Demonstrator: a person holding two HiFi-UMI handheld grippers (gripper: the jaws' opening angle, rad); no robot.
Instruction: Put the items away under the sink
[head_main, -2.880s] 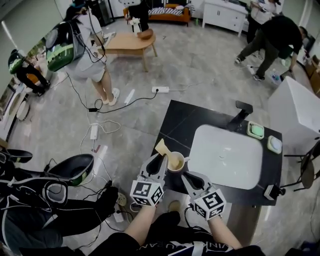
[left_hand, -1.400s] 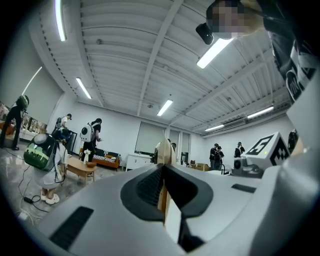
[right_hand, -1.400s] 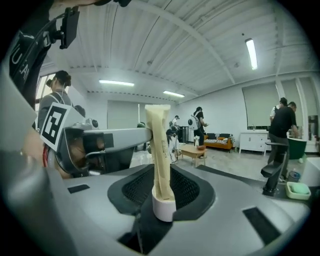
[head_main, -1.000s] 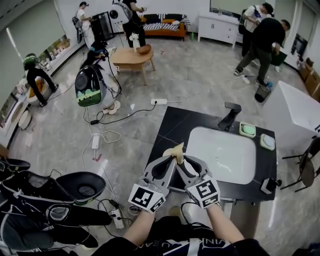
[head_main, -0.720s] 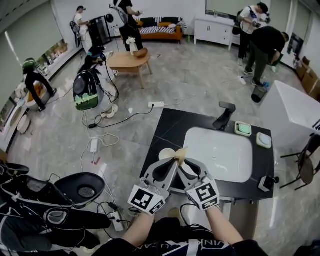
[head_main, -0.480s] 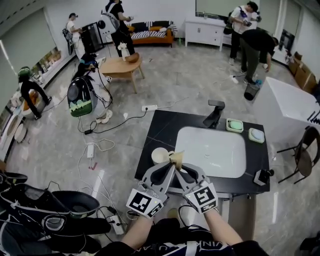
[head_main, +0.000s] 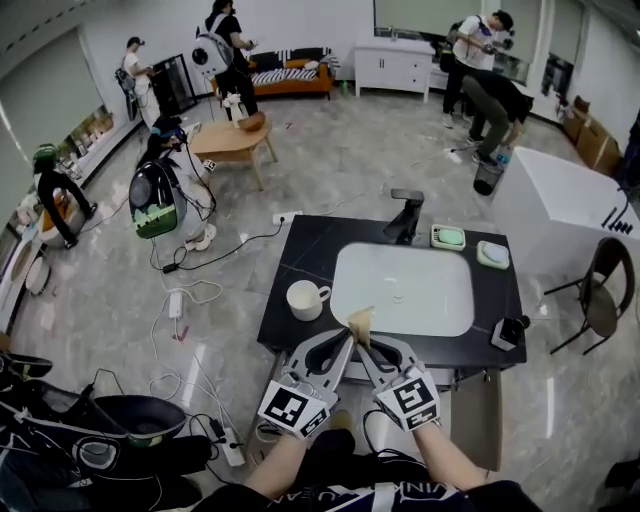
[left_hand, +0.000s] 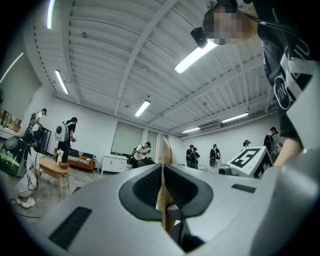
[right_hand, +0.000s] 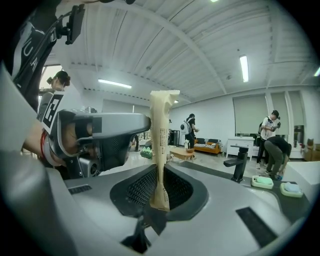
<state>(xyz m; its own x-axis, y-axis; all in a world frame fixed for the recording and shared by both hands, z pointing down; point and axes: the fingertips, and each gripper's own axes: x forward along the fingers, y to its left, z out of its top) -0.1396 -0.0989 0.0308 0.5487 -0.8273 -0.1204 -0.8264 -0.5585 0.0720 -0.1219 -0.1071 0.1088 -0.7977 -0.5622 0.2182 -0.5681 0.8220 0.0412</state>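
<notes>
Packet (head_main: 360, 322) is held upright over the front edge of the counter (head_main: 308, 242), just beside the near left corner of the sink (head_main: 420, 285). The left gripper (head_main: 348, 337) is clamped tight on it. The right gripper (head_main: 363, 344) has just been closing, and its jaws now pinch the same packet. A cup (head_main: 303, 299) stands near the counter's left edge.

Grey left gripper (head_main: 347, 340), right gripper (head_main: 364, 346); black-white marker cubes (head_main: 295, 410); black top (head_main: 385, 496), white lettering.
</notes>
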